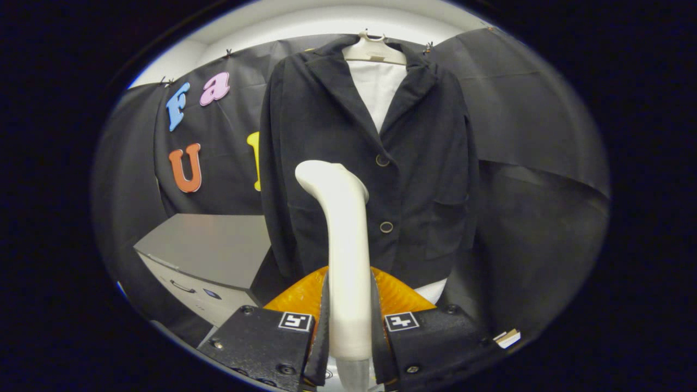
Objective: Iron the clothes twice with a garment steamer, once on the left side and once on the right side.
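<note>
A dark blazer (332, 136) with two buttons hangs over a white shirt (377, 90) on a white hanger (374, 50) against the booth wall. My gripper (348, 321) is shut on the handle of a white garment steamer (346, 245). The steamer stands upright between my fingers. Its curved head (326, 177) rises in front of the blazer's lower left panel, just left of the buttons. I cannot tell whether the head touches the cloth. The steamer's base is hidden below my fingers.
A grey cabinet (207, 245) with a handle on its front stands to the left of the blazer, below the wall cloth. Black cloth (533, 179) hangs to the right of the blazer.
</note>
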`<state>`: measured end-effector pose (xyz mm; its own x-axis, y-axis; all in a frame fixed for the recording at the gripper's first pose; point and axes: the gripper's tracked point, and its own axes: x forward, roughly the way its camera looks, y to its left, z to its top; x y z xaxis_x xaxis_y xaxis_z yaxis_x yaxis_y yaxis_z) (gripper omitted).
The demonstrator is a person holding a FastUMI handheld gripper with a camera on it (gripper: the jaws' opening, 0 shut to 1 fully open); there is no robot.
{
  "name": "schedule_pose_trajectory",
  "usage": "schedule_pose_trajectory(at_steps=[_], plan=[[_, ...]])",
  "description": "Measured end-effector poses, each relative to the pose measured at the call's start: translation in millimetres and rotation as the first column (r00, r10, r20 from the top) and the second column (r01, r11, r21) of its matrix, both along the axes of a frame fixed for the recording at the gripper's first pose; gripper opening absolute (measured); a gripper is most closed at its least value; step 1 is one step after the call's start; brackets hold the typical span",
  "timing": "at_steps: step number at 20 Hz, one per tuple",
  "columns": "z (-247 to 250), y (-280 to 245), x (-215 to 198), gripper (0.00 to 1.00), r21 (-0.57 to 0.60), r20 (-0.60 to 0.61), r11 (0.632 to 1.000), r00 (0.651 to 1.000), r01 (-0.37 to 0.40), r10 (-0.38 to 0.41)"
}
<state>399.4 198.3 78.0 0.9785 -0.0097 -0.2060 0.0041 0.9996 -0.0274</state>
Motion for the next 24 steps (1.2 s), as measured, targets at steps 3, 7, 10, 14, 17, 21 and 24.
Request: schedule_pose_trajectory(at_steps=[3, 7, 10, 14, 17, 21, 24], plan=[[-4, -2, -2, 0.35, -0.001, -0.032, 1.0, 0.999, 0.005, -0.005], [-15, -3, 0, 0.35, 0.004, -0.078, 1.0, 0.997, 0.012, -0.012], [-23, -3, -1, 0.35, 0.004, -0.112, 1.0, 0.994, 0.016, -0.015], [-34, -5, 0, 0.35, -0.001, -0.15, 1.0, 0.988, 0.022, -0.022], [-39, -6, -1, 0.35, -0.006, -0.175, 1.0, 0.984, 0.025, -0.026], [-59, -10, 4, 0.35, -0.012, -0.208, 0.999, 0.978, 0.031, -0.033], [-73, -12, 3, 0.35, -0.014, -0.231, 0.999, 0.972, 0.032, -0.034]])
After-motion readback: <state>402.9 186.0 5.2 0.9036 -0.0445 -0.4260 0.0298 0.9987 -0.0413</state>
